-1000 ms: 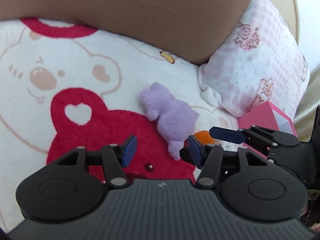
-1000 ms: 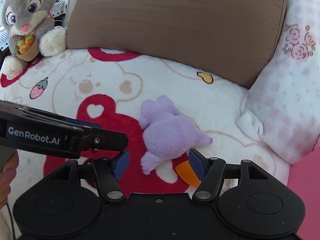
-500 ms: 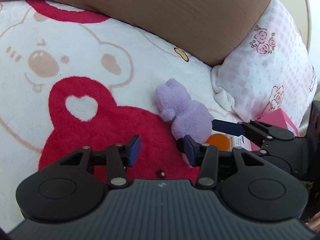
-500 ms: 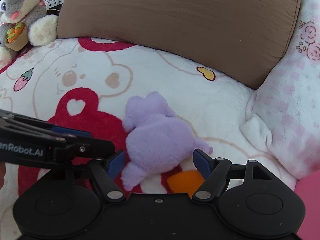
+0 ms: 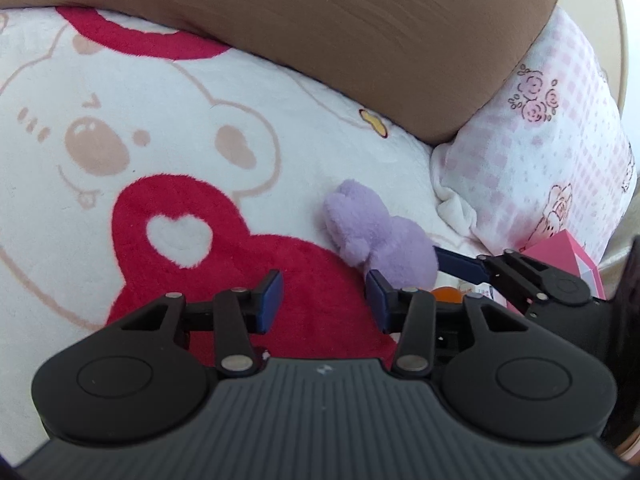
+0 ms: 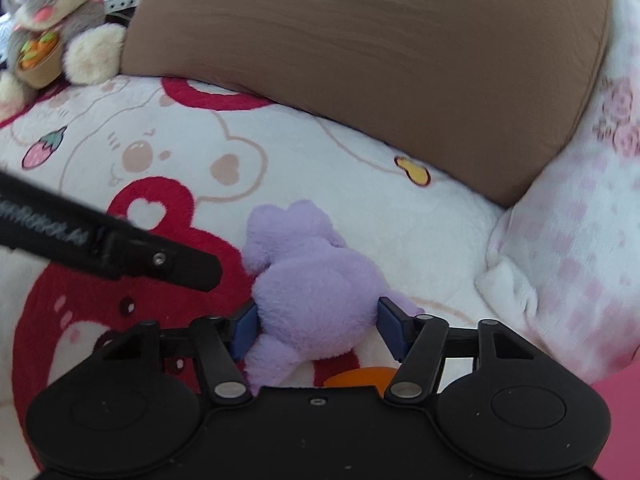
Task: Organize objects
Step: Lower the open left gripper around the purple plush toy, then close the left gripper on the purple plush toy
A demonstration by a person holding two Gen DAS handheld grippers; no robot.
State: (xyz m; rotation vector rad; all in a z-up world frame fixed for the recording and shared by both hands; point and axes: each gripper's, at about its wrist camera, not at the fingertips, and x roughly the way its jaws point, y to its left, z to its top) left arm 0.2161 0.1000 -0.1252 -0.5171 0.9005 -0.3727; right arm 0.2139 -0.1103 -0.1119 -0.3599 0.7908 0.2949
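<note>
- Left gripper (image 5: 323,300): jaws spread and empty over the red blanket (image 5: 312,280); purple plush toy (image 5: 380,236) lies at its 1 o'clock.
- Right gripper (image 6: 318,324): jaws, just closing, pinch the toy's body, long axis running toward 11 o'clock; nearer hand.

A bed (image 6: 360,168) is covered by a white fleece blanket (image 5: 304,128) printed with red bears. On it are seen a purple plush toy (image 6: 316,296) at centre, a brown cushion (image 6: 360,52) at 12 o'clock, a pink checked pillow (image 6: 580,248) at 3 o'clock and a grey plush rabbit (image 6: 48,20) at 10 o'clock.
</note>
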